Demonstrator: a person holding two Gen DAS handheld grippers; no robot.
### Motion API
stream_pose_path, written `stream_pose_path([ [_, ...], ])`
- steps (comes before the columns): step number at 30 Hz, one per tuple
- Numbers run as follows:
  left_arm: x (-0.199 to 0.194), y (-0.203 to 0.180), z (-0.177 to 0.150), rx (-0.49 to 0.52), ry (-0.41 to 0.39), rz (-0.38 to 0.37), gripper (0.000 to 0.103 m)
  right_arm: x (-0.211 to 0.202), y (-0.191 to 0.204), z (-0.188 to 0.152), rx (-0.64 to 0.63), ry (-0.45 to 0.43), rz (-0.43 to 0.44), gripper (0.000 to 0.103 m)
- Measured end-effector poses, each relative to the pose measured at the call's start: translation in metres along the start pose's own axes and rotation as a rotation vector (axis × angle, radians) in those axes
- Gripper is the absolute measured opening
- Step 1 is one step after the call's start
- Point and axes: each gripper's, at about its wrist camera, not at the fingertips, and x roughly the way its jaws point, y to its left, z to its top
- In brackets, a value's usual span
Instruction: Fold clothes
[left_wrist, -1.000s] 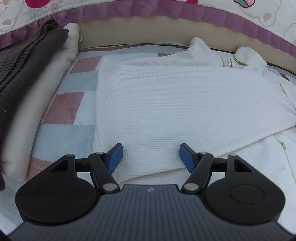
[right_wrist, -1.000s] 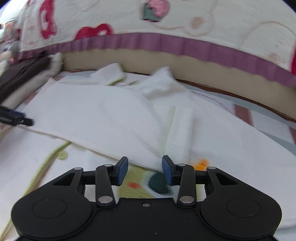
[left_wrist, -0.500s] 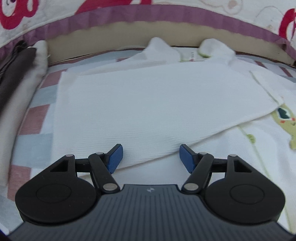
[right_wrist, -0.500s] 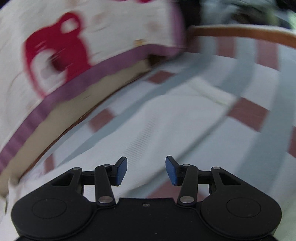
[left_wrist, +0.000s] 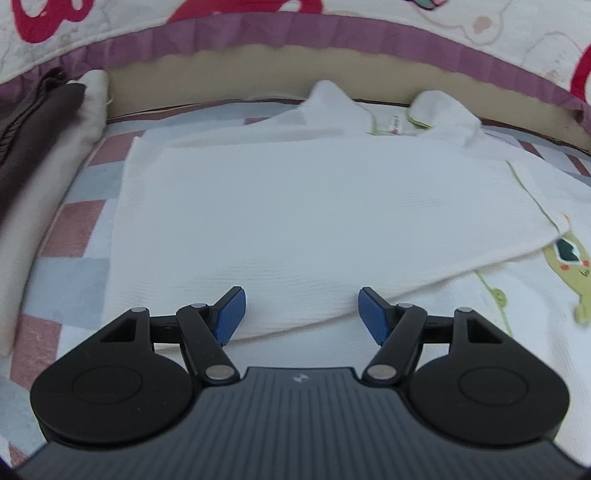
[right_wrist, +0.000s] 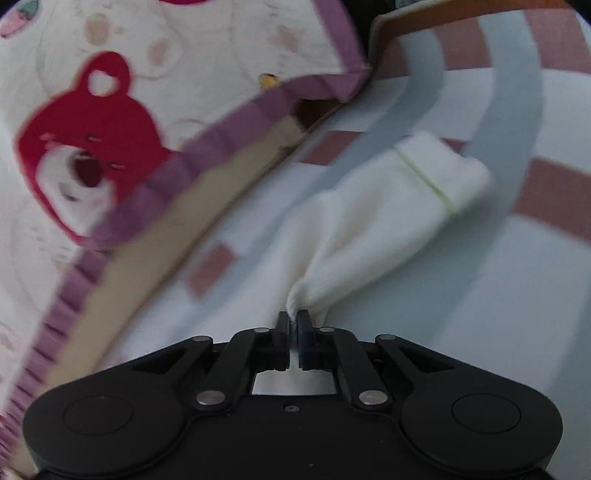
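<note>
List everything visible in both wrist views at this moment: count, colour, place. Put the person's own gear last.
white garment: one, white waffle knit with green trim, spread on the bed, one side folded over
sleeve: one, white with a green seam at the cuff, pinched near its edge
frog patch: one, green, on the garment's right part
folded clothes: a stack, dark brown over cream, at the left edge
bed sheet: one, pink, blue and white checks, under everything
quilt: one, cream with red bear print and purple border, along the far side
left claw: open, over the garment's near fold
right claw: shut on the sleeve
</note>
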Motion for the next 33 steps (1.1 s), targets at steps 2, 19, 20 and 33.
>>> stream_pose_path([
  [2,-0.003,0.006,0.001,-0.031,-0.008,0.001,0.067,0.001,0.031,-0.012,0.006,0.009,0.121,0.006],
  [19,-0.007,0.029,-0.004,-0.069,-0.033,-0.023,0.067,-0.056,0.292,-0.225,-0.859,0.403,0.55,0.027],
  [20,-0.008,0.031,-0.003,-0.074,-0.037,-0.024,0.067,-0.057,0.279,-0.223,-0.878,0.393,0.524,0.033],
  [33,-0.006,0.023,-0.002,-0.066,-0.038,-0.031,0.067,-0.074,0.196,-0.208,-1.362,0.35,0.21,0.061],
])
